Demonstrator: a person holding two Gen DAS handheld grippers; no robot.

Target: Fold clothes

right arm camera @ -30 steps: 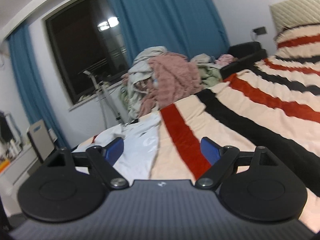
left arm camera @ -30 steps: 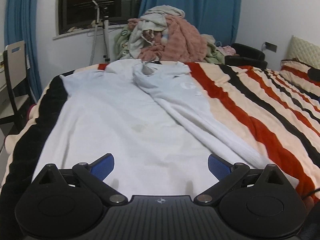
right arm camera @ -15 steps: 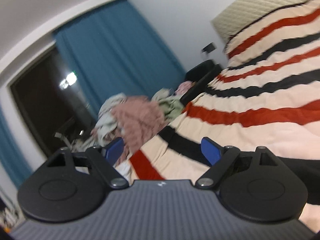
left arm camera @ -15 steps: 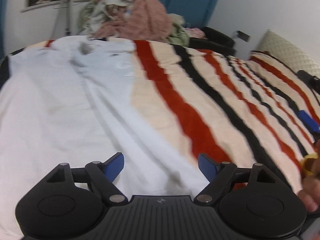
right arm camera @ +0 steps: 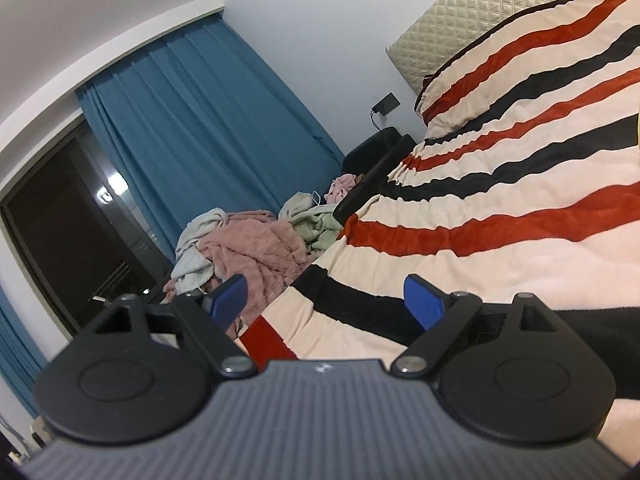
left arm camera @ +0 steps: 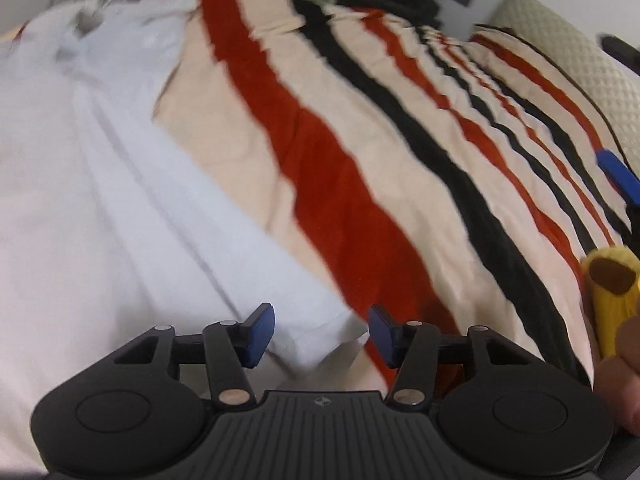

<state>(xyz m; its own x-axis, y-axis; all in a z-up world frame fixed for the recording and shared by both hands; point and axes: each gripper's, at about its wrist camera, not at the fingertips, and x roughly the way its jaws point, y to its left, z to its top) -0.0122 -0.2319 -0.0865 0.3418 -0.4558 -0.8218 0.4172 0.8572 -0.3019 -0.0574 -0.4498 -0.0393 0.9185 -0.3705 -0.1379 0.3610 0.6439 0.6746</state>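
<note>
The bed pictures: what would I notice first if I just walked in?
Probably the striped blanket, red, black and cream, covering the whole bed. Next, the white shirt spread flat on its left side, its corner just ahead of the open left claw. Beyond the bed's far edge, a messy clothes pile sits under blue curtains.

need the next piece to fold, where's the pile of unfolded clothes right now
In the right wrist view the pile of clothes sits left of centre, at the far end of the striped bed, below the blue curtain.
</note>
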